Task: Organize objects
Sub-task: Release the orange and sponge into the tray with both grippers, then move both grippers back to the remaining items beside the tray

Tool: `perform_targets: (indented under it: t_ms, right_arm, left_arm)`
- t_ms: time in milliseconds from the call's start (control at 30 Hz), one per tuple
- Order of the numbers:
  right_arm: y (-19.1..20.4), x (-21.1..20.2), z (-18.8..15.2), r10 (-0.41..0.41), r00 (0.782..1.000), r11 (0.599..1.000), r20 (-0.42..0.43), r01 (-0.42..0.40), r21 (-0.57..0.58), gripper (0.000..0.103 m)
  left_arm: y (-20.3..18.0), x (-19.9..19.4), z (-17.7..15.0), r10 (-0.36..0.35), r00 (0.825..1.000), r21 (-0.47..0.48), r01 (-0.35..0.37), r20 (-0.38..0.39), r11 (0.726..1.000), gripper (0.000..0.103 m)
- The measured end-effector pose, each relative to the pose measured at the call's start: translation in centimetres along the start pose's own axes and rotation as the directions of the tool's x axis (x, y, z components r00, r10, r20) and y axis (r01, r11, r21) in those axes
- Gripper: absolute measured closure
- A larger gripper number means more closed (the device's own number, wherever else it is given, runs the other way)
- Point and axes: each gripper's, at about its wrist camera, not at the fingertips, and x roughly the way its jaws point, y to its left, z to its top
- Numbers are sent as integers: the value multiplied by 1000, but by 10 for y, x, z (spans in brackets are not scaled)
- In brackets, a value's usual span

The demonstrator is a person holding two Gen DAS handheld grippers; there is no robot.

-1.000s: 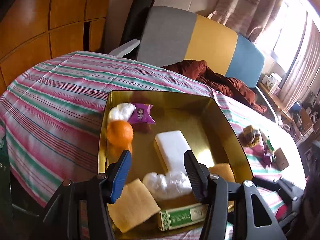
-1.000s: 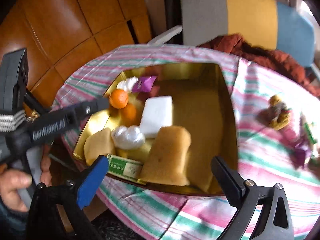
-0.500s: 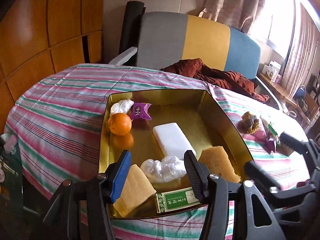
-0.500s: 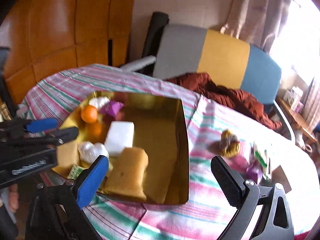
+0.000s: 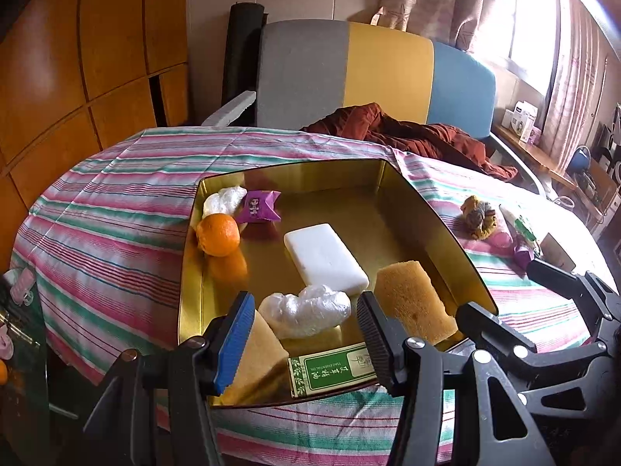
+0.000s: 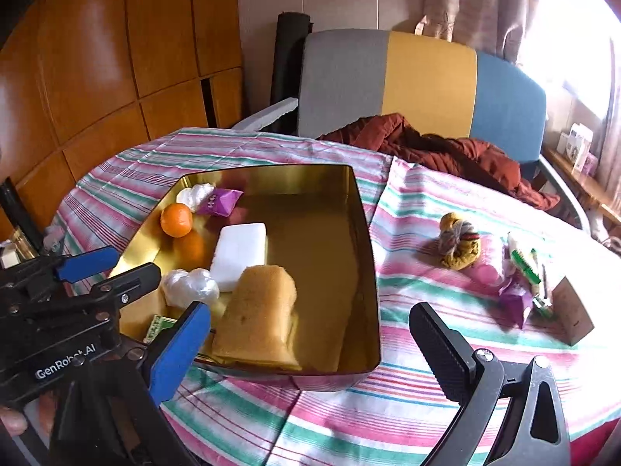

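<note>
Daylight pours through the window [image 5: 531,39] at upper right, blown out to white glare in both fisheye views. The gold tin [image 6: 330,256] mirrors its contents on glossy walls. Straight lines bow near dark vignetted corners; focus holds sharp throughout.

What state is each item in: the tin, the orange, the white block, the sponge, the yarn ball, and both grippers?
Gold tin: open, lidless, partly filled.
Orange: whole, inside the tin.
White block: lying flat in the tin.
Sponge: leaning in the tin.
Yarn ball: out on the tablecloth.
Left gripper: open, empty.
Right gripper: open, empty.
</note>
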Motion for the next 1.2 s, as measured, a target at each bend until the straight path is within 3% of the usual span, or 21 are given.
perform_targets:
  t_ms: [400,1200]
  right_arm:
    - [-7,-1,0,-92,996,996,18,92,-6,0]
    - [-49,4,-6,-148,989,986,-17,148,75,0]
  left_arm:
    - [-2,7,-4,1,1000,2,-1,-26,1000,47]
    - [-31,9,0,-29,998,68,32,-48,997,47]
